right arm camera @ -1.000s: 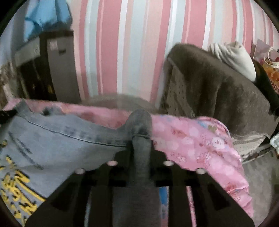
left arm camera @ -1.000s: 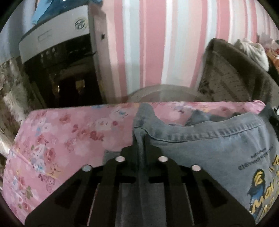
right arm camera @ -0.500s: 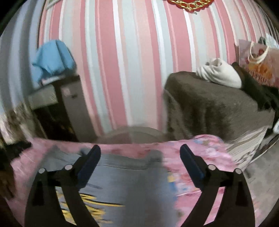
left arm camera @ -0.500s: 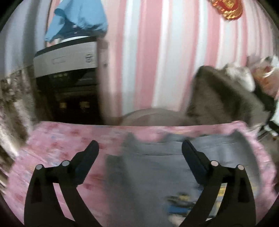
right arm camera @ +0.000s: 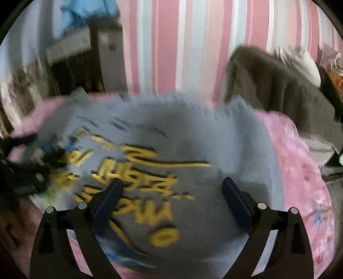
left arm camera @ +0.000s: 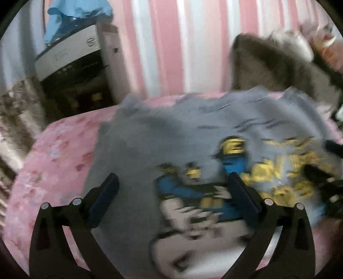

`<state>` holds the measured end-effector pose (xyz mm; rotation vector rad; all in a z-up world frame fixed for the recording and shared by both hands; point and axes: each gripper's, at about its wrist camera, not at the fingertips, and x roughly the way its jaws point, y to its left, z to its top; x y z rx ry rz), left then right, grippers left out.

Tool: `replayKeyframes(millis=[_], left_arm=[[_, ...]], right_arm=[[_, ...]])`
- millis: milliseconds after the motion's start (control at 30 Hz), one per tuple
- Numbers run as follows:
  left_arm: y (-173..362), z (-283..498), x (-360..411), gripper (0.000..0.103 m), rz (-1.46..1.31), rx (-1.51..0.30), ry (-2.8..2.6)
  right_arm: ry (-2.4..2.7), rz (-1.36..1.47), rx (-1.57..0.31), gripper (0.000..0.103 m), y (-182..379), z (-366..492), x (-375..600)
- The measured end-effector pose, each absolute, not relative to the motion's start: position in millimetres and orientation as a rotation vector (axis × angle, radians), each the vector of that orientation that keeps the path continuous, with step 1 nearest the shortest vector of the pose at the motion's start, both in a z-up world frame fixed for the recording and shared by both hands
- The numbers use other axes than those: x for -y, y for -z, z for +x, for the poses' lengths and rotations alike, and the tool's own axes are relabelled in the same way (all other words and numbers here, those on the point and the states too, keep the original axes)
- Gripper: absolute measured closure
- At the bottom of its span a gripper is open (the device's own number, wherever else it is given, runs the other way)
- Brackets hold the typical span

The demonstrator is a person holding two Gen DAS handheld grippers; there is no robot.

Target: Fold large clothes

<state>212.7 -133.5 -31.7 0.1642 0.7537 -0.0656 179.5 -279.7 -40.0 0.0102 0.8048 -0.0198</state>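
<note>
Two grippers hung over one grey shirt point(left arm camera: 150, 137), which lay spread on the pink floral cover point(left arm camera: 60, 154) with its printed side up. A second before, each gripper had been pinched on a corner of the shirt's hem; half a second before, both had let go with jaws wide. Now they were further back over the cloth, so that the print, earlier only at the frame's edge, filled the middle of both views.

Left of the shirt, the left gripper point(left arm camera: 171, 193) stood with its jaws wide apart and nothing between them, one blue fingertip point(left arm camera: 105, 197) over plain grey cloth and the other over the blue cartoon figure point(left arm camera: 227, 163). Beyond the shirt on that side stood one grey-and-black cabinet point(left arm camera: 72, 64) with one blue cloth point(left arm camera: 75, 15) on top.

Behind the shirt ran the pink striped wall point(right arm camera: 184, 43).

Toward the shirt's right side, the right gripper point(right arm camera: 171, 193) likewise held its jaws far apart and empty above the yellow lettering point(right arm camera: 137, 178). Right of the shirt stood one brown chair point(right arm camera: 285, 90) with one white bundle point(right arm camera: 306, 64) on it. Both views were smeared by motion, so small print on the shirt could not be read.
</note>
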Motion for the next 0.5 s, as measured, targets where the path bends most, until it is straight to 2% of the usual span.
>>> replayKeyframes(millis=[167, 267, 500], left_arm=[[36.6, 229.3, 90.6, 0.003, 0.057, -0.813, 0.039], [36.4, 229.9, 95.7, 0.003, 0.138, -0.798, 0.048], [25.6, 213.4, 79.2, 0.003, 0.045, -0.784, 0.078]], right_arm=[[0.146, 0.036, -0.826, 0.009, 48.8, 178.6, 329.1], [0.126, 0.060, -0.853, 0.007, 46.5, 180.7, 345.9], [0.163, 0.140, -0.767, 0.003, 23.1, 149.6, 383.4]])
